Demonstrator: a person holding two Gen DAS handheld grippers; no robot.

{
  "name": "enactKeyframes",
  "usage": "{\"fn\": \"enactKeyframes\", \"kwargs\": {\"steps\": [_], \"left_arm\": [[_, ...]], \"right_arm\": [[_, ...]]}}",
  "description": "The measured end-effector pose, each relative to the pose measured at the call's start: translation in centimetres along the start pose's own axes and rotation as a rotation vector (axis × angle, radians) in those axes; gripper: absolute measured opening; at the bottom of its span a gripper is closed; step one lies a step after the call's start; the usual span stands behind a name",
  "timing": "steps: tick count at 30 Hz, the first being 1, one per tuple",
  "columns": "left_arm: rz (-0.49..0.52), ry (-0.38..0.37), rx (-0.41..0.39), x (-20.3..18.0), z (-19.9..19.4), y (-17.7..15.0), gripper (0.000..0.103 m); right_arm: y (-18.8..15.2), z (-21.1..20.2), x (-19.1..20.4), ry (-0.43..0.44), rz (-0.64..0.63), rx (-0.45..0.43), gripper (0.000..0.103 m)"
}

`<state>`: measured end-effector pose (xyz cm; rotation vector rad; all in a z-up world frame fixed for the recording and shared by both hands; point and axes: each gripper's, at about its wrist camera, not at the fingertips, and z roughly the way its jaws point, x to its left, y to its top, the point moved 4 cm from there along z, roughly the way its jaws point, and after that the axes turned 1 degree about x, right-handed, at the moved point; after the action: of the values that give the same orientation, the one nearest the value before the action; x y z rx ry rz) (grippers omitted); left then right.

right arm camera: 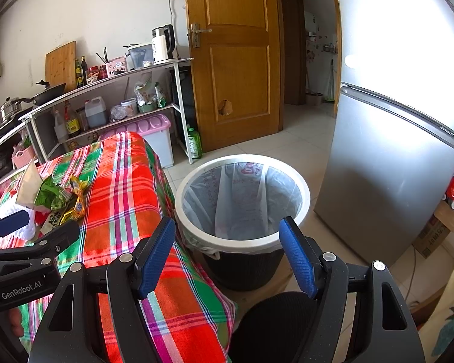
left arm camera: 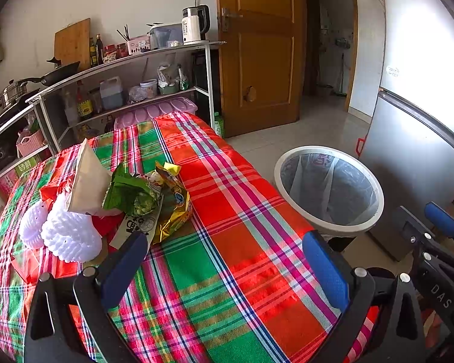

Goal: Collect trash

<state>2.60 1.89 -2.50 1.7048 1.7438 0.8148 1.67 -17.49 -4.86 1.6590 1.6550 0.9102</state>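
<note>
Nearest the lens, the left gripper (left arm camera: 224, 260) is held with its jaws spread wide over the plaid tablecloth (left arm camera: 242, 211), nothing between its blue pads. The right gripper (right arm camera: 227, 254) is likewise held released and empty, above the table's edge and the trash bin (right arm camera: 287, 243). Just beyond the left gripper's left finger, a heap of trash is seen on the cloth: two white foam fruit nets (left arm camera: 66, 233), touching each other, with a gold snack wrapper (left arm camera: 174, 208) and a green snack bag (left arm camera: 130, 190) beside them and a beige paper bag (left arm camera: 86, 181) leaning upright against the pile. The bin, lined with a clear plastic bag (right arm camera: 245, 199), stands on the floor right beside the table. Farther off, a silver refrigerator (right arm camera: 387, 175), a metal shelf rack (left arm camera: 127, 72) and a wooden door (right arm camera: 236, 60) are seen.
</note>
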Motion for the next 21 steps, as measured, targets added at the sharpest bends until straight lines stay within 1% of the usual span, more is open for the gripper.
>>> {"fn": "enactKeyframes", "kwargs": {"steps": [21], "left_arm": [[-0.001, 0.002, -0.001, 0.15, -0.09, -0.15, 0.103]], "right_arm": [[-0.04, -0.12, -0.05, 0.001, 0.000, 0.000, 0.071]]}}
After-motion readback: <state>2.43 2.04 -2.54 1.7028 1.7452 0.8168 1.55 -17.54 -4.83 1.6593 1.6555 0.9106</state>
